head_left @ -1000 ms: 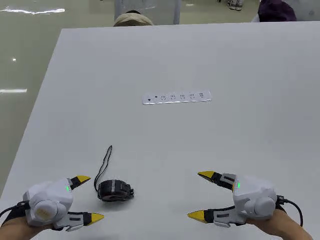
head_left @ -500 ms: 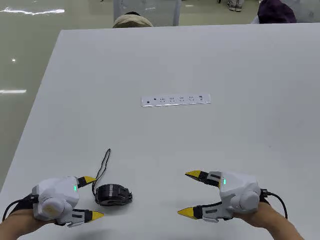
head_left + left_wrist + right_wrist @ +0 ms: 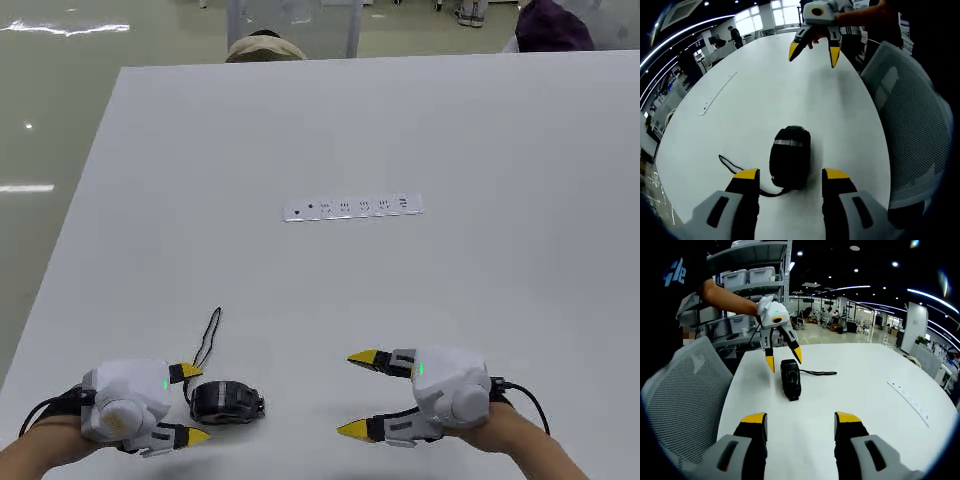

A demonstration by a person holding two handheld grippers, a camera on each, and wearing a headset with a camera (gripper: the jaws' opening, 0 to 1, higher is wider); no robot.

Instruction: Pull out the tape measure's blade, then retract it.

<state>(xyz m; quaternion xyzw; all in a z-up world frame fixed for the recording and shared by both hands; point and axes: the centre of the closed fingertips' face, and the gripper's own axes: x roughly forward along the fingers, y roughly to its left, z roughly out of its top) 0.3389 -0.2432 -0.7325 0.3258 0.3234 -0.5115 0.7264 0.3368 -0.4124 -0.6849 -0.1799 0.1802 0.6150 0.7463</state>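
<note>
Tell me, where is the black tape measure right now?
In the head view the tape measure lies on the white table, near left, just ahead of the open left gripper, with the right gripper well off to its right.

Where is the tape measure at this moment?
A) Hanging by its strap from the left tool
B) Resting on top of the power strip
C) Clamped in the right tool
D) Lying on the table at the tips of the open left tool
D: the tape measure lies flat on the table, just ahead of the left tool, whose jaws are spread; the right tool is open and apart from it.
</note>
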